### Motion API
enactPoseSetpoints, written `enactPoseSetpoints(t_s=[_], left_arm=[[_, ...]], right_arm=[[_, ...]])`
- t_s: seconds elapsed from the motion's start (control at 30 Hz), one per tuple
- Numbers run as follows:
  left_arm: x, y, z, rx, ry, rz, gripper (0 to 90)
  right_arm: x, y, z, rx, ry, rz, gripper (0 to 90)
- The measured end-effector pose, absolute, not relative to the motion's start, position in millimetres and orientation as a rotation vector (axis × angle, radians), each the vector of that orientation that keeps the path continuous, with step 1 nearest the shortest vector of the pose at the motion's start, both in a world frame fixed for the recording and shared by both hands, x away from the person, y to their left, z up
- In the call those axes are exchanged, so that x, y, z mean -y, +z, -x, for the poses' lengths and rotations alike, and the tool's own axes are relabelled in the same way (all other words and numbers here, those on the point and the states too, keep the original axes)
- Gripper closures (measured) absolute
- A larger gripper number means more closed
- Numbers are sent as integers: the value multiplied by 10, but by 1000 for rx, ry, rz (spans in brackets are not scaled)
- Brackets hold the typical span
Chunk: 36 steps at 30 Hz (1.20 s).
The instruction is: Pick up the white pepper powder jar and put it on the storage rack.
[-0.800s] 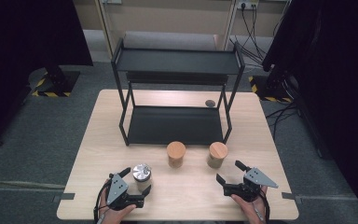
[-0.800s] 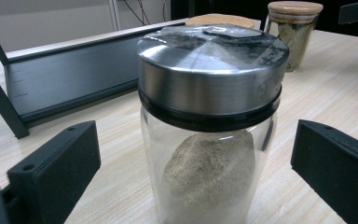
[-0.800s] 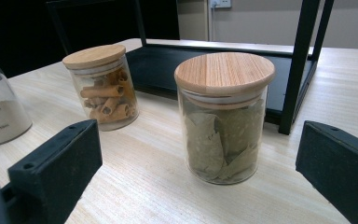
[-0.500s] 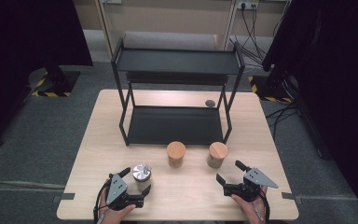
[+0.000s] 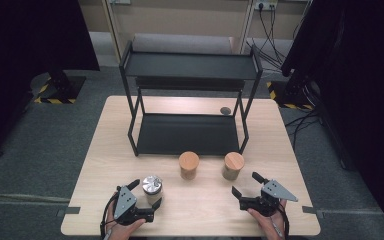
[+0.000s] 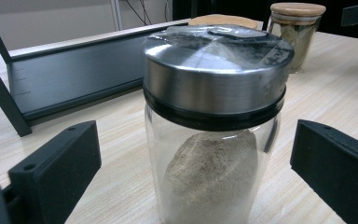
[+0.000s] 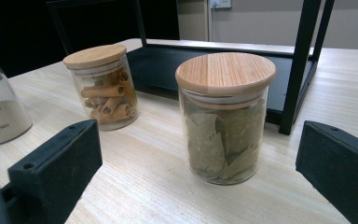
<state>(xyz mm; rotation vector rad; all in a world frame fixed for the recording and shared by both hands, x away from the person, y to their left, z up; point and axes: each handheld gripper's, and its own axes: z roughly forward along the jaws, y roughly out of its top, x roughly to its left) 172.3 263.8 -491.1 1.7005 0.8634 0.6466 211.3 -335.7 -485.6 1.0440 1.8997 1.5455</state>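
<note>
Risk first: left gripper (image 5: 143, 194) with fingers (image 6: 56, 168) spread wide either side of the steel-lidded jar (image 6: 214, 135), not yet touching the glass; likely to tip or skid on the tabletop (image 5: 205, 210) if one finger lands before the other, and likely to slip if pinched on the smooth lid rather than the glass below it. Same worry at the right gripper (image 5: 246, 184): fingers (image 7: 58, 163) spread, nothing between them, leaf jar (image 7: 225, 116) standing just ahead of the gap and a little toward the right finger; a straight push forward liable to knock it into the shelf rack (image 5: 190, 100) leg right behind, or to clip the roll jar (image 7: 101, 86) off beyond the left finger. Both hands low at the near edge, held roughly level, pointing away toward the rack, left hand (image 5: 122, 227) and right hand (image 5: 267, 222) gripping from behind.
</note>
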Motion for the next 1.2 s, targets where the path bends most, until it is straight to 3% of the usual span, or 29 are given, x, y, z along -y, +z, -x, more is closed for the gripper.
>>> enactPoseSetpoints(t_s=[1.2], left_arm=[[-2592, -4900, -1762, -860, 638, -1702, 43]], right_arm=[[3354, -4859, -2115, -1901, 1550, -1043, 5]])
